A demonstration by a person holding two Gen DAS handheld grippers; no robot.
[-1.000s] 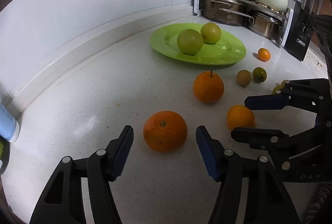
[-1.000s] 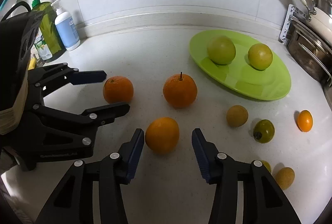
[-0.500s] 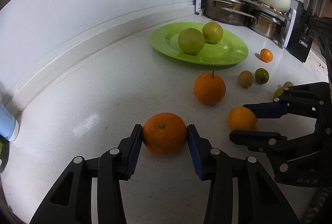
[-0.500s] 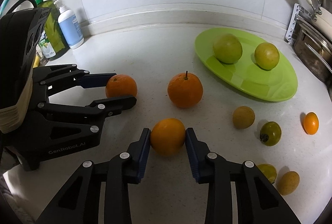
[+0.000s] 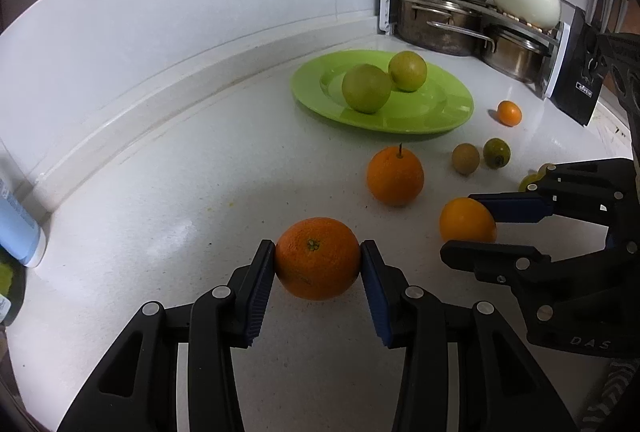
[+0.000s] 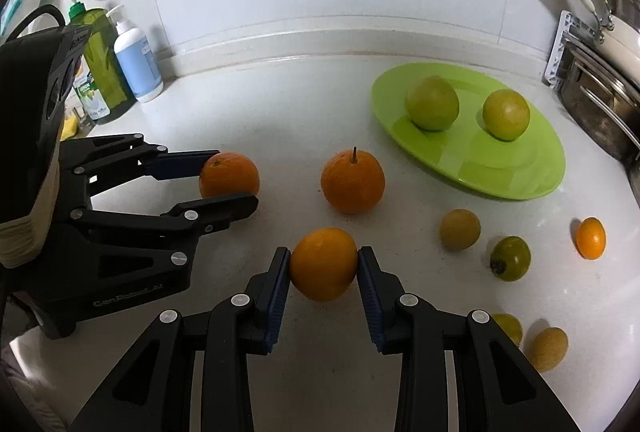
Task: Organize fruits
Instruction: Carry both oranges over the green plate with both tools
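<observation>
Each of two grippers' jaws clamps one of three oranges; two green fruits (image 6: 432,103) sit plated.

left gripper (image 5: 318,272): matte black plastic linkage, triangular cut-outs in both arms, round silver screw heads at the joints
left gripper fingers (image 5: 260,288): blue ribbed pads on the inner faces
left gripper body, at 9 o'clock in the right wrist view: grey lettering "GenRobot.AI" on the black housing, beige band wrapped round the rear part
right gripper (image 6: 323,288): same black linkage, silver screws
right gripper fingers (image 6: 370,296): blue ribbed pads
right gripper housing, at 4 o'clock in the left wrist view: grey letters "DAS"
</observation>
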